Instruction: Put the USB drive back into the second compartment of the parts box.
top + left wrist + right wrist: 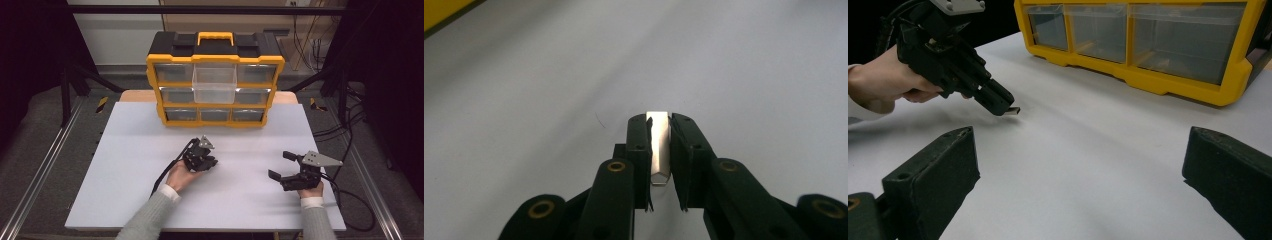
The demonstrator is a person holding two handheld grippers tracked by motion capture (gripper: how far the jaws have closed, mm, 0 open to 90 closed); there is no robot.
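both grippers are black, the left gripper (201, 159) and right gripper (283, 166) each topped by a grey three-cornered plate and trailing a black cable. brass rivets dot the jaw links. grey knit sleeves (150, 216) show white cuffs.

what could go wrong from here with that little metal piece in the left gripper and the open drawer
1. The left gripper pinches the small metal piece by its thin edges, so it might twist or slip onto the white table.
2. The clear drawer juts out of the yellow organizer; a gripper moving in could knock it.
3. The right gripper sits open nearby, so the two hands may collide if both move inward.
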